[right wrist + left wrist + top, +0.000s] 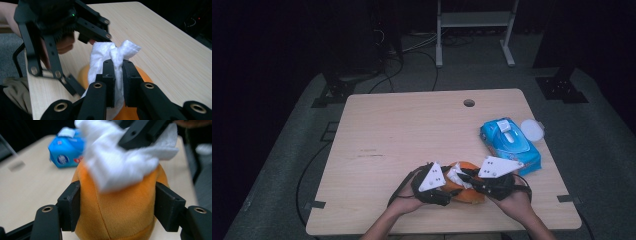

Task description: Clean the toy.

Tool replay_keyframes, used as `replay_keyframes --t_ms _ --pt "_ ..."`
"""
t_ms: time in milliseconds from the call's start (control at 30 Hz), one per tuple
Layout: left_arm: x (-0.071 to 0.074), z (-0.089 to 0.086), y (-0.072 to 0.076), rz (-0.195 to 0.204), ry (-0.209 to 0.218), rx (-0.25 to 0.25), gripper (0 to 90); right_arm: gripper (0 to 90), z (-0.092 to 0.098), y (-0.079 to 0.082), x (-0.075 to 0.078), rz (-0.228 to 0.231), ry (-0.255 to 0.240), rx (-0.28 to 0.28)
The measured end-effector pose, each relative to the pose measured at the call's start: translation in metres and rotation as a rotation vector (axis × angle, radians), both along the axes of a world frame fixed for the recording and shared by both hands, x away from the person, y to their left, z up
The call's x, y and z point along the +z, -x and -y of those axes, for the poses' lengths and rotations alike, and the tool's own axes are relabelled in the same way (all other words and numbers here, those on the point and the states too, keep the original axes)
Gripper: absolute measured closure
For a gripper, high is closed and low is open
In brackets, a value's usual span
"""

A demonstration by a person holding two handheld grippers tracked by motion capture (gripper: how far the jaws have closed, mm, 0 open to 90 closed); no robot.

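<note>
The left hand-held gripper (117, 202) clamps the orange plush toy (120, 212), steadying it. Above the toy, the right hand-held gripper (118, 67) pinches a white wipe (110, 53) shut, apparently to rub it clean.

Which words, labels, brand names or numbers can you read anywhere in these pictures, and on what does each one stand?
No text can be read.
Blue wet-wipes pack: a round dark-blue logo and a red mark on its side, both too blurred to read.
The pack's top in the high view: a white flap label, too small to read.
Orange plush toy, white wipe, wooden table: no lettering.
</note>
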State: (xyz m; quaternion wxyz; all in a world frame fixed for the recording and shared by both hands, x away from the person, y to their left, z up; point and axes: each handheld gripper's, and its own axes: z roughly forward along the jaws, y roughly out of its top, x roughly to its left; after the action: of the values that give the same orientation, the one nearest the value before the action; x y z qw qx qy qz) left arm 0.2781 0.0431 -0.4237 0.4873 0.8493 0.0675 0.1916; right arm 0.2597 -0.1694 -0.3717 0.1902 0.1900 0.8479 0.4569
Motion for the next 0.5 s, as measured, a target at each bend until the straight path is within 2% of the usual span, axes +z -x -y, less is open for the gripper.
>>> replay_keyframes --t_ms 33,67,100,167,233,300,333,367,500 --pt "-0.003 -0.001 -0.001 0.015 -0.017 -0.004 30.4 81.0 -0.004 0.000 -0.001 0.007 0.024 0.004" --pt "-0.004 -0.003 -0.002 0.007 -0.011 -0.009 28.6 81.0 -0.005 0.000 -0.003 0.011 0.043 0.003" --pt "-0.006 -0.005 -0.004 -0.021 0.005 -0.009 26.6 81.0 -0.004 -0.001 -0.005 0.010 0.047 0.000" --pt "-0.009 -0.009 -0.010 -0.098 0.028 0.025 16.0 81.0 0.002 -0.005 -0.008 0.000 0.043 -0.019" --pt "-0.011 -0.012 -0.017 -0.199 0.046 0.069 7.1 81.0 0.012 -0.010 -0.010 -0.007 0.041 -0.057" --pt "-0.012 -0.013 -0.022 -0.271 0.070 0.075 5.3 81.0 0.019 -0.012 -0.011 -0.014 0.030 -0.080" --pt "-0.012 -0.013 -0.023 -0.290 0.086 0.062 7.7 81.0 0.022 -0.012 -0.010 -0.016 0.025 -0.086" --pt "-0.012 -0.012 -0.022 -0.280 0.090 0.064 12.7 81.0 0.022 -0.012 -0.009 -0.016 0.020 -0.088" --pt "-0.013 -0.012 -0.017 -0.226 0.054 0.068 22.8 81.0 0.010 -0.006 -0.010 -0.005 0.030 -0.062"
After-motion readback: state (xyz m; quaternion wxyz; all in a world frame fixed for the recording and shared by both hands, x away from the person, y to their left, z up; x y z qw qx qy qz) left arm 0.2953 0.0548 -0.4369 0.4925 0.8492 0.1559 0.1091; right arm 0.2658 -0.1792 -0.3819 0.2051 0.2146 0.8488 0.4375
